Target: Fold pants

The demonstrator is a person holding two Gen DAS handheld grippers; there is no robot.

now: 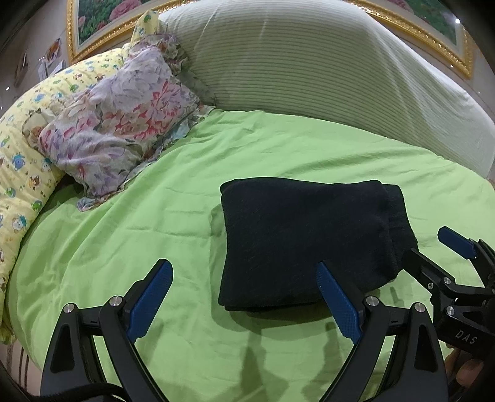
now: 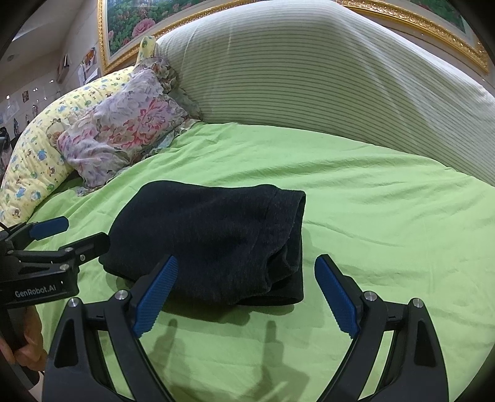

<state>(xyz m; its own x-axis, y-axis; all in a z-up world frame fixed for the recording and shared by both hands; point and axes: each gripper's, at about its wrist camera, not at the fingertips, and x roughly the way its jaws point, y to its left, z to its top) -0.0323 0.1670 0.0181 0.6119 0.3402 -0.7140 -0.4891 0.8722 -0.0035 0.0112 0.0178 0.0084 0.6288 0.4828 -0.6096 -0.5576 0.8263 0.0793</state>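
Left wrist: pants [image 1: 303, 244] folded, layers indistinct | left gripper [image 1: 244, 303], right gripper [image 2: 246, 293] jaws wide, empty

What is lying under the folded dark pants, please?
The folded dark pants lie directly on the green bed sheet, which shows all around them. Whatever lies beneath the bundle itself is covered, so nothing more can be seen there.

The framed flower picture [image 1: 92, 24] is cut off at twelve o'clock by the top edge in both views. Small papers on the wall [image 2: 18, 99] at ten o'clock are too tiny to make out. The folded black pants [image 2: 216, 241] hide their inner layers. The holding hand [image 2: 27, 340] is mostly cropped at eight o'clock.
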